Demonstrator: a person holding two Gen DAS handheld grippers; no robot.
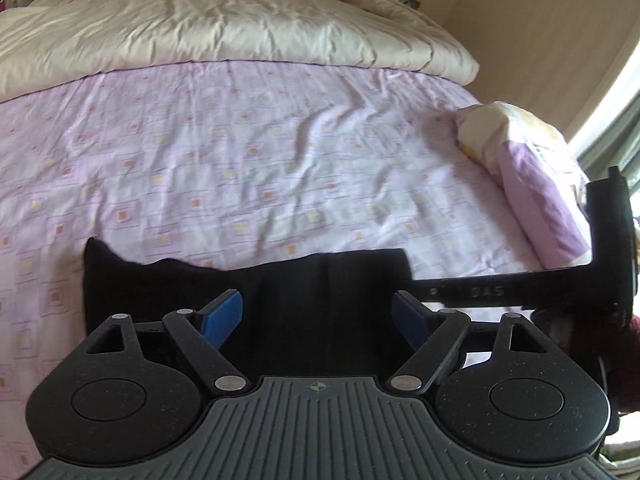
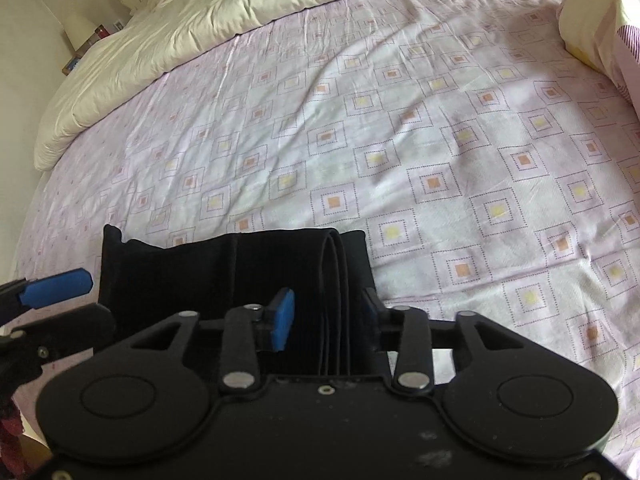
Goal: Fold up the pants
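Left wrist view: left gripper [image 1: 318, 316] spread wide over the black pants [image 1: 248, 292], pads clear of the cloth, nothing gripped. Pants lie folded on the lilac bedsheet [image 1: 240, 160], at its near edge. Just right of the pants, the other tool's black body shows raised letters, mirrored, not legible. Cream duvet [image 1: 224, 28] beyond.

Right wrist view: right gripper [image 2: 326, 316] released, jaws apart astride the pants' [image 2: 208, 280] stacked fold edges. Left gripper's blue pad [image 2: 56, 284] beside the pants' left edge.
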